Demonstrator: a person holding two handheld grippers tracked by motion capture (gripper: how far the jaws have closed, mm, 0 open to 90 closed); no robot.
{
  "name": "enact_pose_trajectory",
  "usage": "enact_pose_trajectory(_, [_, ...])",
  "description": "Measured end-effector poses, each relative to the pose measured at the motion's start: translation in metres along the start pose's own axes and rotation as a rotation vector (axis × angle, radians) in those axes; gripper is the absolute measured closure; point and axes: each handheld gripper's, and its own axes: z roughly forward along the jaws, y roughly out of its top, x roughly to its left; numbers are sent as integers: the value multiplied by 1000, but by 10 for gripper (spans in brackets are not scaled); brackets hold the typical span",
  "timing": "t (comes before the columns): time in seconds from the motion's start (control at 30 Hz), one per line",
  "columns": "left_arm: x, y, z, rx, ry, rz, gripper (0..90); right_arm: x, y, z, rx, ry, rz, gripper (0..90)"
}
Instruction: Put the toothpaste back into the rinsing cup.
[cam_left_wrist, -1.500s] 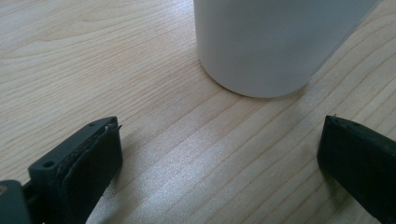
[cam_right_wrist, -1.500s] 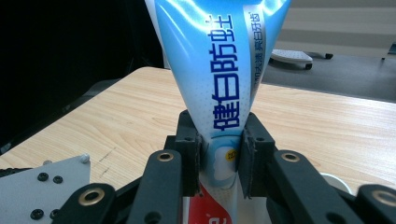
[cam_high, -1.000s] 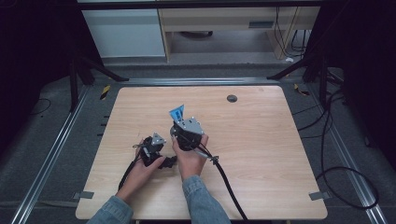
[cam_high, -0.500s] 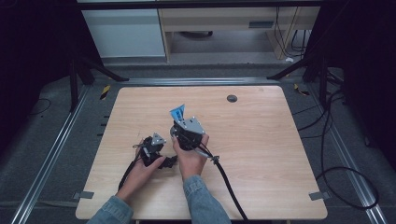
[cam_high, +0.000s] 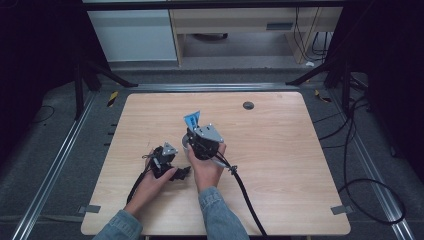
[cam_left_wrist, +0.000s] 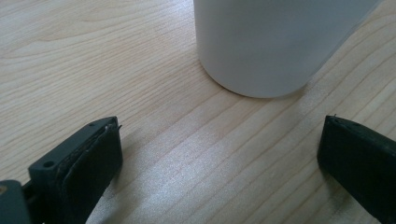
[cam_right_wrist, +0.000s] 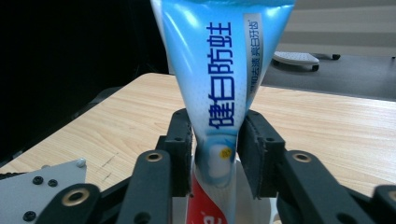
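- Right gripper, centre of the high view: its jaws have just been easing apart, with the one blue toothpaste tube upright between them, the left pad touching and the right one just off it. Looks like a release into the one white cup.
- Left gripper: jaws wide apart, empty, on the tabletop just beside the cup.
- Two grippers in all.

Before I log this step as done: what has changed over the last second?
The right gripper has just been opening its jaws; the toothpaste tube stands upright between them, a gap showing on one side. Both hands, the white cup and the open left gripper kept their places on the table.
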Motion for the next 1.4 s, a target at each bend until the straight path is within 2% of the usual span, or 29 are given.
enact_pose_trajectory(0.93, [0, 0, 0, 0, 0, 0, 0, -1, 3, -1, 10, 2, -14, 633])
enact_pose_trajectory(1.17, [0, 0, 0, 0, 0, 0, 0, -2, 9, -3, 21, -1, -19, 582])
enact_pose_trajectory(1.4, [0, 0, 0, 0, 0, 0, 0, -5, 15, -4, 61, -10, -36, 501])
